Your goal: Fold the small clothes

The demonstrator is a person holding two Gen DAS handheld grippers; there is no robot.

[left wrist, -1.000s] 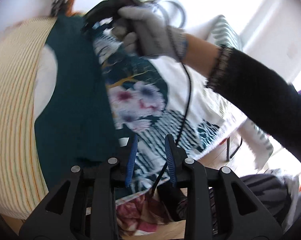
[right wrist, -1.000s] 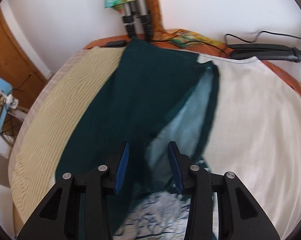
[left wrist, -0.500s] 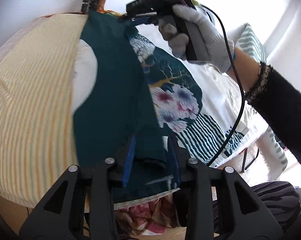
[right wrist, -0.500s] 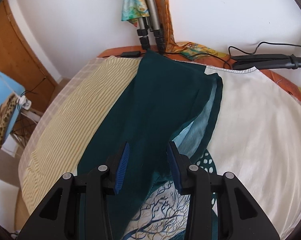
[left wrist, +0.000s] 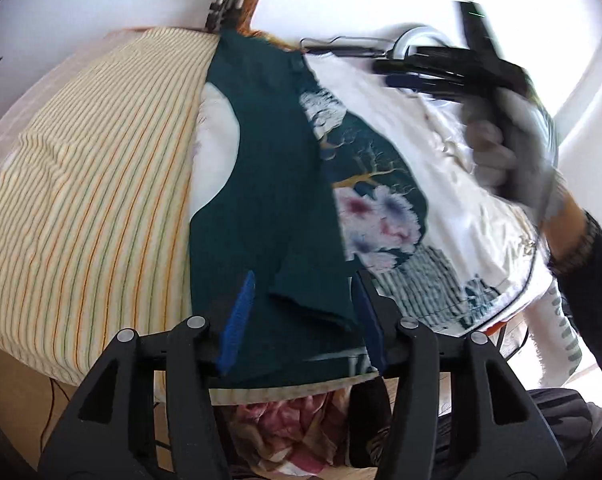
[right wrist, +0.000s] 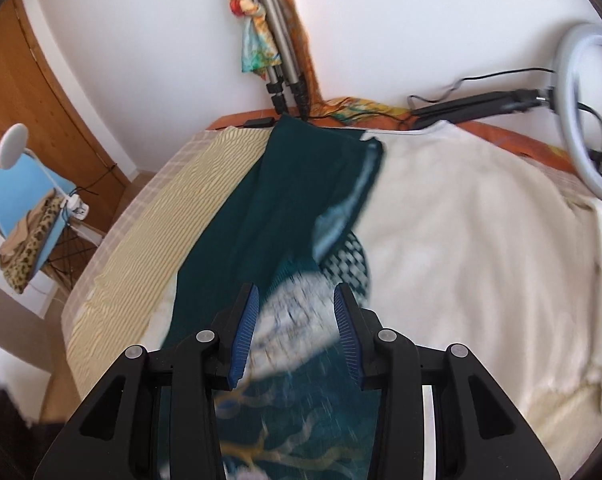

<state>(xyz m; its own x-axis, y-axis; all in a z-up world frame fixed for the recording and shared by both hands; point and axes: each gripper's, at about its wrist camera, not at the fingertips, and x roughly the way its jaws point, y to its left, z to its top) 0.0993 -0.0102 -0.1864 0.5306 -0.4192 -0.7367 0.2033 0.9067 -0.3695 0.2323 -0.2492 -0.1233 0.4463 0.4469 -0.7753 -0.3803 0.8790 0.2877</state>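
Your left tool and right tool are black plastic with silver screws and ribbed blue pads. Your right hand wears a grey glove, black sleeve behind it.

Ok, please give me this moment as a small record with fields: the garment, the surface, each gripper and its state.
garment: dark green top with a floral print, lying flat, one plain green side folded over the print
surface: table under a yellow striped cloth and a white cloth
left gripper: open, fingers either side of the folded near edge, not clamped
right gripper: open, above the printed part, blurred
right hand: gloved, raised off the garment
fold state: partly done
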